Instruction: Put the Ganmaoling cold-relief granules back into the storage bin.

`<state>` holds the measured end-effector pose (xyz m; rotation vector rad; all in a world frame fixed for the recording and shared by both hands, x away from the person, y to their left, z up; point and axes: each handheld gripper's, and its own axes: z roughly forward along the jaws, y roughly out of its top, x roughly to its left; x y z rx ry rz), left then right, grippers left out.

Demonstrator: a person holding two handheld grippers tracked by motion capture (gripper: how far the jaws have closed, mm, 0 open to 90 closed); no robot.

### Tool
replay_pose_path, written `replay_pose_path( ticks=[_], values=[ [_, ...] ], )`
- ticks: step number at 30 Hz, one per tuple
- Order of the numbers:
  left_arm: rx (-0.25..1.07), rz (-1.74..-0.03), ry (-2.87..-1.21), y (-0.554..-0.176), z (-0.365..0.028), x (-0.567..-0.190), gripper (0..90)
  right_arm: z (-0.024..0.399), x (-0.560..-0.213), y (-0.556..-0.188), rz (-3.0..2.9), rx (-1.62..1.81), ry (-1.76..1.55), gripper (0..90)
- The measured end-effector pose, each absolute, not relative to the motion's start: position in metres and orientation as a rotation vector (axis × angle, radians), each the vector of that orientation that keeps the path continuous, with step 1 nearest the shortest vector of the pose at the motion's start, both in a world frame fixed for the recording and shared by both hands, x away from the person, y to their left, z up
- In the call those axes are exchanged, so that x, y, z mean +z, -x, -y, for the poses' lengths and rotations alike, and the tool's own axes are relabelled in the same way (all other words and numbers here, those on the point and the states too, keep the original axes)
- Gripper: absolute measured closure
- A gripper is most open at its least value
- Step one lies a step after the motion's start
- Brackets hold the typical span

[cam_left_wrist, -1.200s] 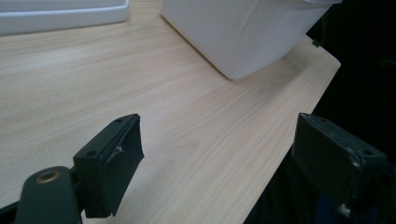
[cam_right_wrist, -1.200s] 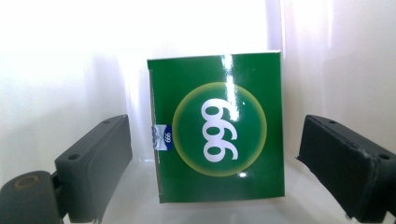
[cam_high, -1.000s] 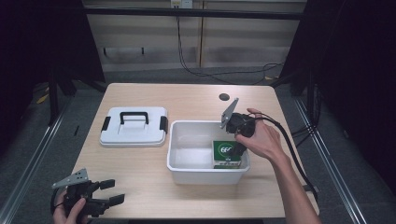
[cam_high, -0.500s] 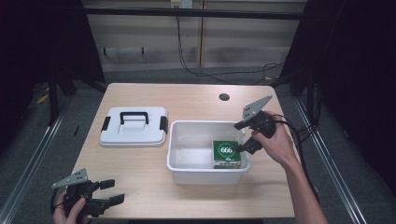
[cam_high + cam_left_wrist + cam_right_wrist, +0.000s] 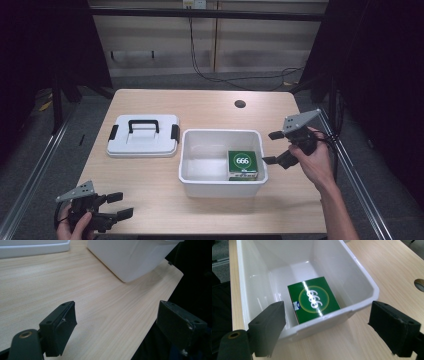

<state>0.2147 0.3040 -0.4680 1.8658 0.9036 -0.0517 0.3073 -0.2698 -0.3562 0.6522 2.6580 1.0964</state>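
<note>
A green box marked 666 lies flat in the right end of the white bin. My right gripper hangs open just outside the bin's right wall, apart from the box, with nothing between its jaws. My left gripper rests open and empty over the table's front left corner, well away from the bin. The bin's white lid with a black handle lies flat on the table to the left of the bin.
A round cable hole sits in the wooden tabletop near the back right. The table's front edge runs close by my left gripper. Dark floor and metal rails surround the table.
My right gripper has let go of the green box, which now lies in the bin, and has drawn back to the right, outside the bin's wall. The left gripper has not moved.
</note>
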Motion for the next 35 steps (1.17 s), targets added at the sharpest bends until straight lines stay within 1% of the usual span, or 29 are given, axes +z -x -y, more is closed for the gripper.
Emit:
replay_pose_path(
  ticks=[7, 14, 22, 24, 35],
  values=[
    [-0.051, -0.906, -1.867, -0.216, -0.303, -0.468, 16.0, 0.299, -0.364, -0.288, -2.596, 1.111, -0.74, 14.6],
    [-0.05, -0.914, -1.864, -0.216, -0.304, -0.469, 16.0, 0.312, -0.374, -0.277, -2.571, 1.121, -0.794, 15.2],
    [-0.05, -0.92, -1.861, -0.216, -0.304, -0.469, 16.0, 0.325, -0.395, -0.261, -2.518, 1.161, -0.887, 15.2],
    [-0.05, -0.918, -1.862, -0.216, -0.304, -0.469, 16.0, 0.33, -0.405, -0.254, -2.493, 1.16, -0.922, 15.2],
    [-0.053, -0.916, -1.858, -0.216, -0.305, -0.469, 16.0, 0.343, -0.439, -0.248, -2.441, 1.184, -1.044, 13.7]
  ],
)
